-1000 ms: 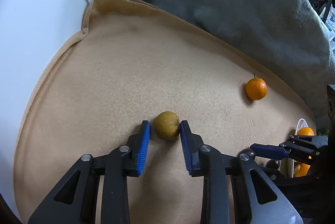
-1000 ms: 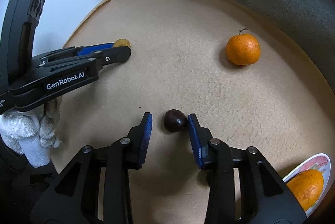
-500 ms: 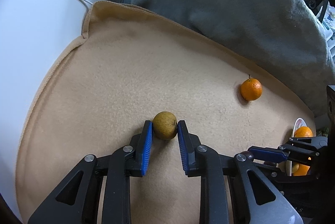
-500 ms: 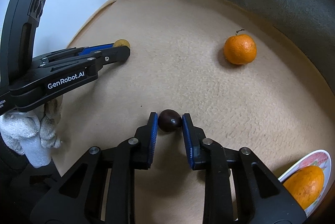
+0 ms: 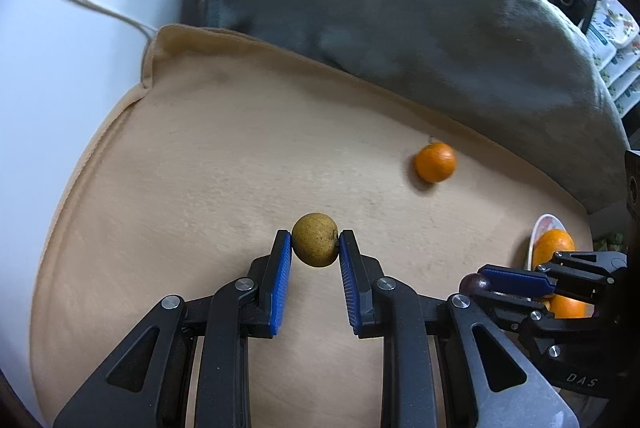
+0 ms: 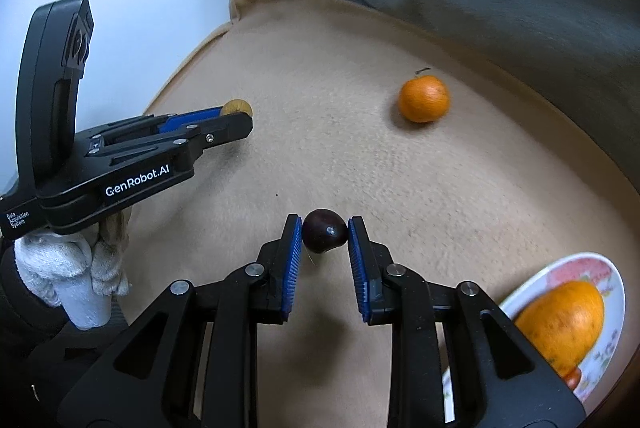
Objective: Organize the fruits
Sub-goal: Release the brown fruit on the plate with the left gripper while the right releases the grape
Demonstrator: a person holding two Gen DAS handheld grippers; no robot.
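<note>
1. Left wrist view: the left gripper [image 5: 315, 248] is pinching a brownish-yellow round fruit [image 5: 315, 245] between its blue pads, both touching the fruit's sides, over the tan blanket [image 5: 200, 168].
2. A mandarin [image 5: 435, 162] is lying on the blanket farther off to the right, near the grey cushion [image 5: 400, 0].
3. At the right edge the right gripper [image 5: 486, 286] is showing side-on, a dark fruit [image 5: 475, 283] sitting at its tip; behind it a plate [image 5: 538, 228] is carrying orange fruit.
4. Right wrist view: the right gripper [image 6: 324, 237] is clamping the dark plum-like fruit [image 6: 324, 236] between narrow-set blue pads, above the blanket [image 6: 460, 196].
5. The left gripper [image 6: 236, 114] is reaching in from the left, the brownish fruit [image 6: 237, 107] peeking past its tip, a gloved hand [image 6: 68, 268] below it.
6. The mandarin [image 6: 423, 99] is resting well apart ahead; a patterned plate [image 6: 612, 292] at lower right is holding a large orange fruit [image 6: 562, 324].
</note>
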